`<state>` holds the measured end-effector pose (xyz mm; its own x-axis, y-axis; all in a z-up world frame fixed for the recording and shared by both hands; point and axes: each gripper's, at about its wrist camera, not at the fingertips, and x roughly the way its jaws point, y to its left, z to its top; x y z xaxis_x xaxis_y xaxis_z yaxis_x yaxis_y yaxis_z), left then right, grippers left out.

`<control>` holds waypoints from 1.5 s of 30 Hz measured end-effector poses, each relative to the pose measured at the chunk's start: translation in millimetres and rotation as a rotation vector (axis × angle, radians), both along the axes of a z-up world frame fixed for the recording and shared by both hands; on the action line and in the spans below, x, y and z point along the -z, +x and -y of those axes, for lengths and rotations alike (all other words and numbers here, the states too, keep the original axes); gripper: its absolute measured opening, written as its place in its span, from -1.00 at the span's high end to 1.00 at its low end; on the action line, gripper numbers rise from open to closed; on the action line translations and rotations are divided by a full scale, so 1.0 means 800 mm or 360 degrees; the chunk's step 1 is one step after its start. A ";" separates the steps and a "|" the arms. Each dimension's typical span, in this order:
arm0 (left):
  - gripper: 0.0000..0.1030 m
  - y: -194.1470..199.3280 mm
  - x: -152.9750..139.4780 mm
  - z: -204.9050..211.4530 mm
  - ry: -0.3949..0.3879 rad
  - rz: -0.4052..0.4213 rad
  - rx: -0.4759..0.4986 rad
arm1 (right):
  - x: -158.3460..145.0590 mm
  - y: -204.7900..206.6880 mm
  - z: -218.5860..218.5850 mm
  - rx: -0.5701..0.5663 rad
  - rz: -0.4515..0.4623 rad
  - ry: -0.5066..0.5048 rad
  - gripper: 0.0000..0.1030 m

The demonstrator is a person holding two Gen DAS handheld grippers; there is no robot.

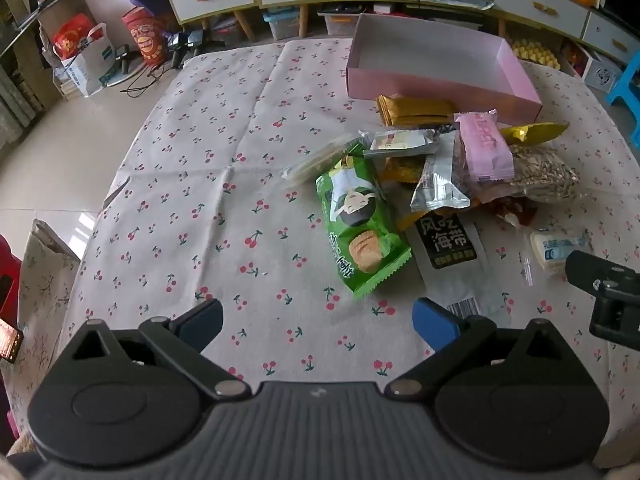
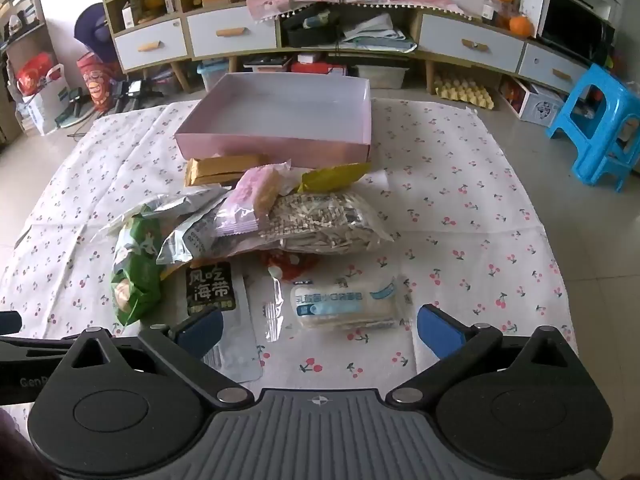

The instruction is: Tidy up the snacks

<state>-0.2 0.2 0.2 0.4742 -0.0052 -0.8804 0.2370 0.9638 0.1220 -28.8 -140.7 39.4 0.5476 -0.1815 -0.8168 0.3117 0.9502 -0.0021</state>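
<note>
Snacks (image 2: pixel 256 220) are being kept in a loose heap on the cherry-print tablecloth (image 1: pixel 192 168), just in front of the empty pink box (image 2: pixel 280 136), which is lying open and touching the gold packet (image 2: pixel 224 170) at the heap's far edge. Listed in the heap: a green biscuit packet (image 1: pixel 360 224) lying at the left edge, a black-labelled seaweed pouch (image 2: pixel 210 288) flat on the cloth, a silver sachet (image 1: pixel 440 184), a pink wafer packet (image 2: pixel 250 200) riding on top, a clear bag of seeds (image 2: pixel 324 220), and a white bread roll in clear wrap (image 2: pixel 344 304) lying apart at the near side. All are judged to be light, with slippery film wrappers; the biscuits and wafers are judged brittle under a hard squeeze, the bread roll soft and easily dented. Hold is best taken across the narrow width of a packet's body, or at a crimped end seam for the flat pouch. Left gripper (image 1: pixel 318 320) is being held over bare cloth with fingers spread wide, nothing being touched. Right gripper (image 2: pixel 320 330) is being held just short of the bread roll, fingers likewise fully apart and empty.
</note>
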 end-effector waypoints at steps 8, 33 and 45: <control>-0.97 -0.002 0.001 -0.006 -0.0010 -0.0006 0.0003 | 0.001 -0.001 -0.005 0.0003 -0.0003 -0.0013 -1.00; -0.97 -0.002 0.000 -0.007 -0.0018 0.0000 -0.0014 | 0.004 0.001 -0.007 -0.0010 -0.0004 -0.0037 -1.00; -0.97 -0.004 -0.004 -0.007 -0.0036 0.0016 -0.0008 | 0.001 0.000 -0.007 -0.0007 0.0010 -0.0051 -1.00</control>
<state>-3.2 6.0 3.5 0.4829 -0.0229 -0.8754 0.2313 0.9675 0.1022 -28.4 -134.7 38.6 0.5535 -0.2052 -0.8072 0.3076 0.9510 -0.0308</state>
